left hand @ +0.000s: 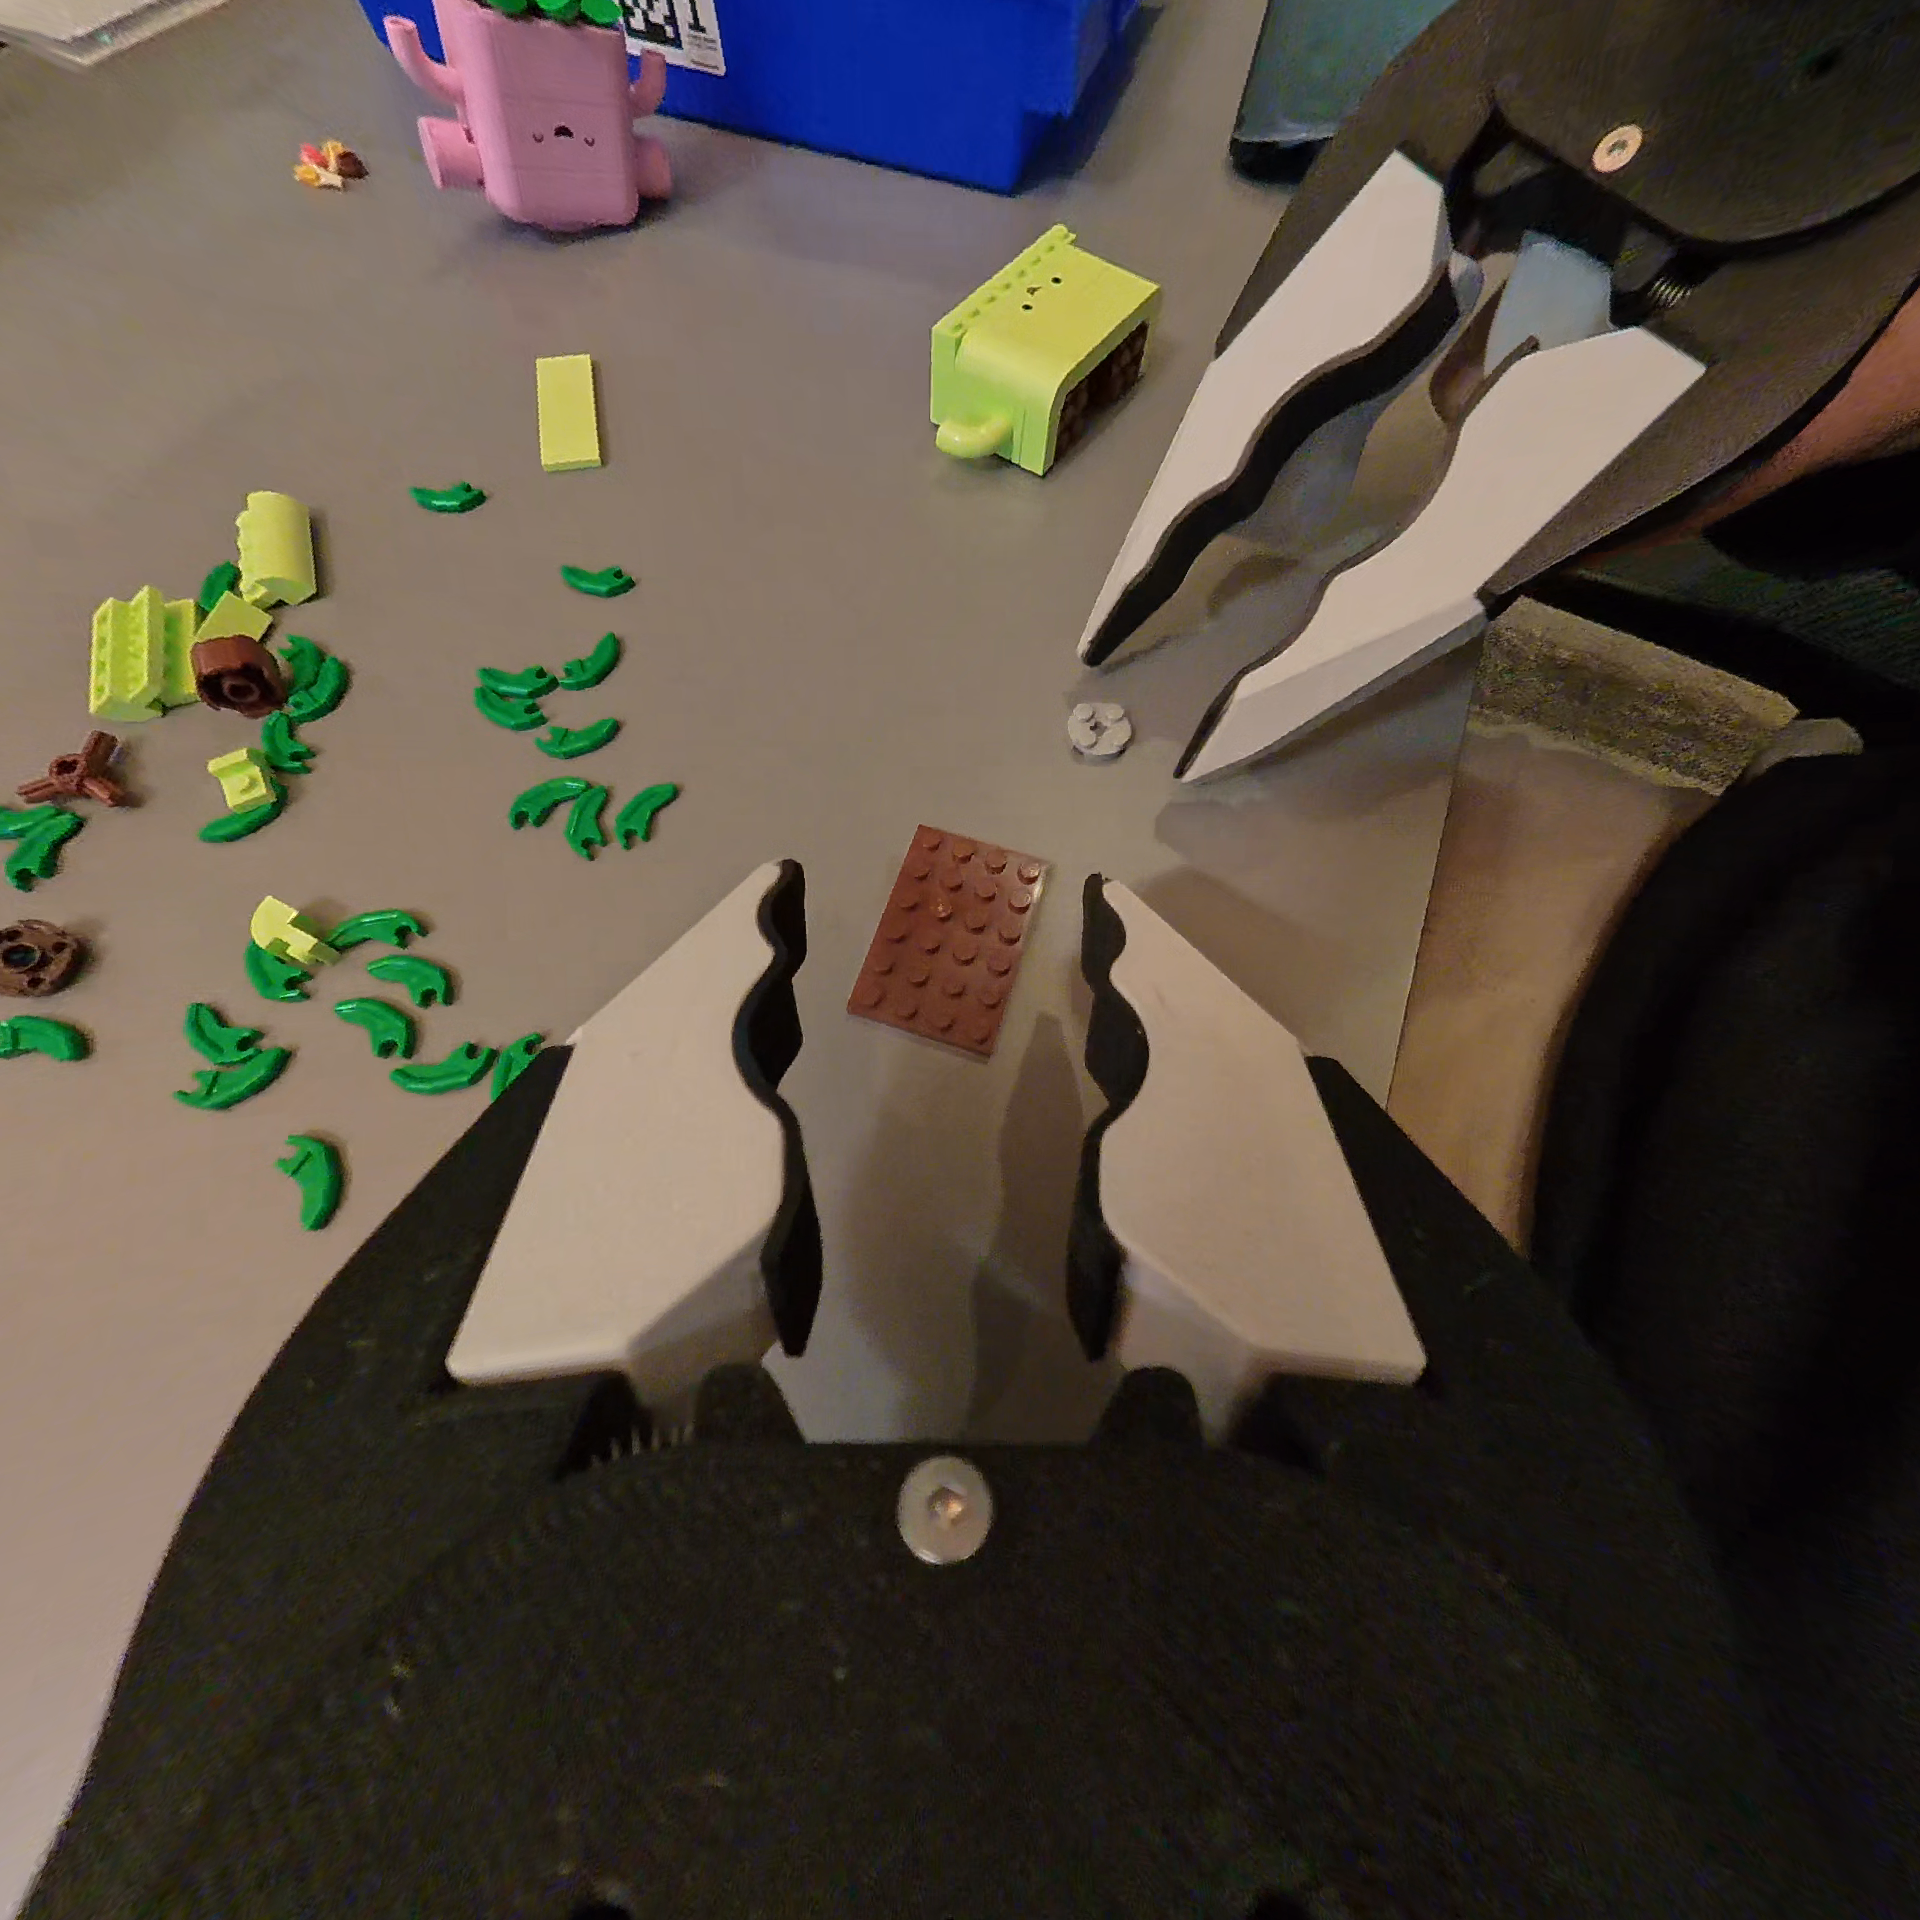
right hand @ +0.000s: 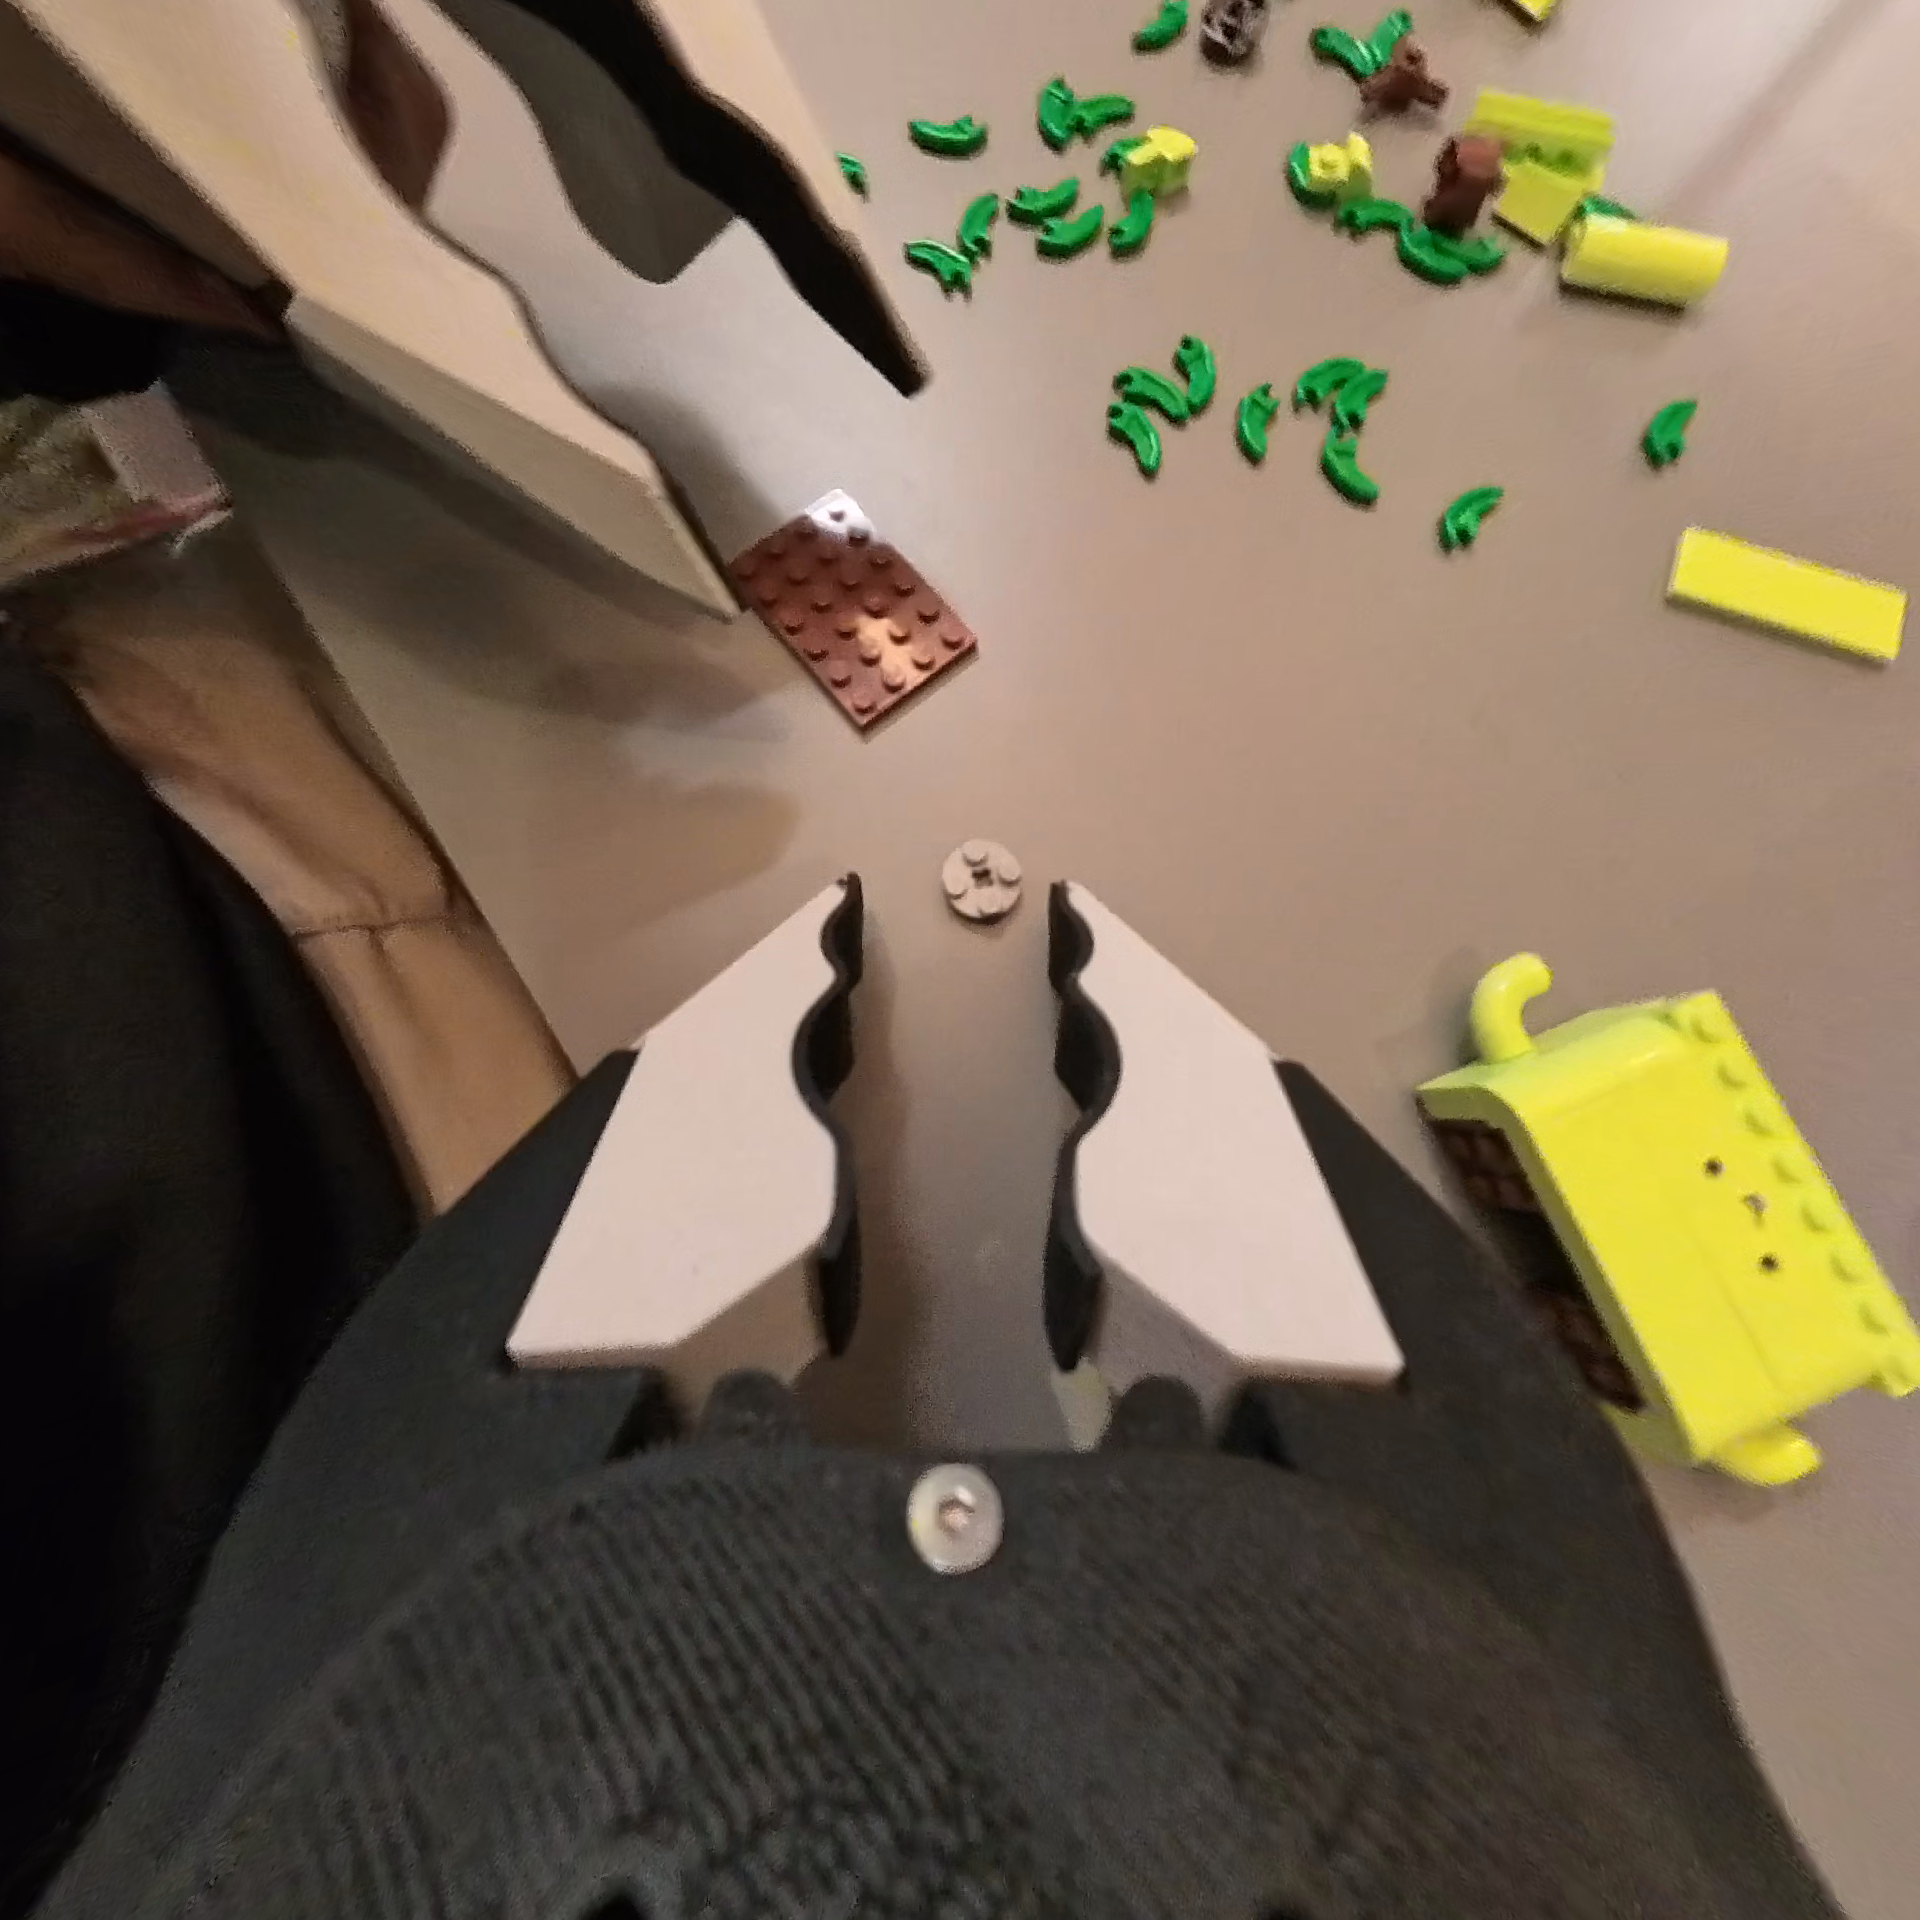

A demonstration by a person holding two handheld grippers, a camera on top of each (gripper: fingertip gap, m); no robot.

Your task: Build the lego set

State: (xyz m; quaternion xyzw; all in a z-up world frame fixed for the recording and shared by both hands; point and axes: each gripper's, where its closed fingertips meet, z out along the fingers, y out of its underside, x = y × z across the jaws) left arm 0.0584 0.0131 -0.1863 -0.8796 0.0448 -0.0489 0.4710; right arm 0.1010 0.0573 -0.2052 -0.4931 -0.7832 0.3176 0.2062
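A brown studded plate (left hand: 951,940) lies flat on the grey table, between the tips of my open, empty left gripper (left hand: 943,883); it also shows in the right wrist view (right hand: 857,623). A small grey round plate (right hand: 982,881) lies just ahead of my open, empty right gripper (right hand: 954,896); in the left wrist view the round plate (left hand: 1099,729) sits just left of the right gripper (left hand: 1138,717). A lime-green block figure (left hand: 1044,353) lies on its side farther back, also in the right wrist view (right hand: 1673,1216).
Several green leaf pieces (left hand: 566,717), lime bricks (left hand: 140,649) and brown pieces (left hand: 237,675) are scattered at the left. A flat lime tile (left hand: 568,412) lies alone. A pink built figure (left hand: 545,114) stands before a blue bin (left hand: 904,94). The table edge (left hand: 1444,935) runs at the right. The flat lime tile (left hand: 568,412) sits 15 cm or so from the ends of my right fingers. Look for it in the right wrist view (right hand: 1768,587) too.
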